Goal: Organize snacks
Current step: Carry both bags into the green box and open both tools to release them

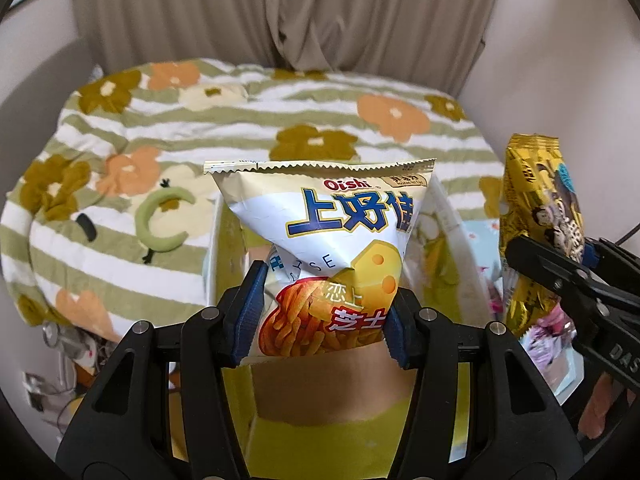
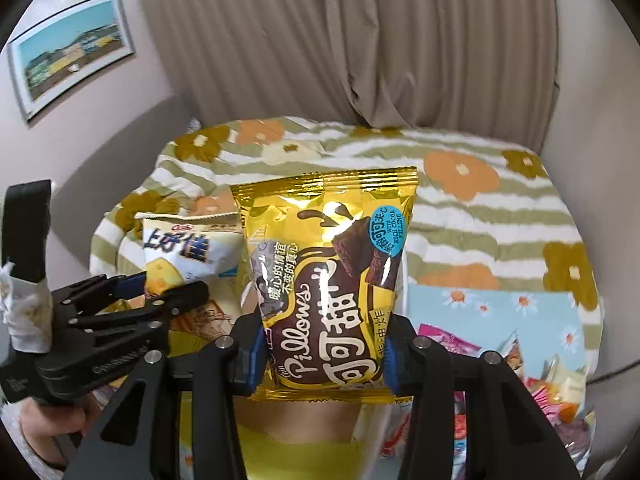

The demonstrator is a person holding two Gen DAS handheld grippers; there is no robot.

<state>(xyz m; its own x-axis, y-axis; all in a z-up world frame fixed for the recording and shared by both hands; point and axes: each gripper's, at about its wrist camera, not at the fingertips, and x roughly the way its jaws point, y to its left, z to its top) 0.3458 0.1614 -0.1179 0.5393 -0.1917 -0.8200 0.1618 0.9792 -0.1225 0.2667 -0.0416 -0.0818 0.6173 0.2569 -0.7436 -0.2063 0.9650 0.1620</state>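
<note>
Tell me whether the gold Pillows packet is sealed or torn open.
Sealed, as far as visible: the gold Pillows packet shows an intact crimped top edge and unbroken front; its back is hidden.

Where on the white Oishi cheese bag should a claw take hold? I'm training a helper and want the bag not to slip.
Across the lower half, pads on its two side edges, coming from below, as the left claw holds the white Oishi cheese bag now. The bag is soft and puffy; there it pinches in and stands upright, sealed top up.

Left black two-finger gripper (image 1: 320, 312) clamped, pitched down; right black two-finger gripper (image 2: 324, 350) clamped, just beside it.
</note>
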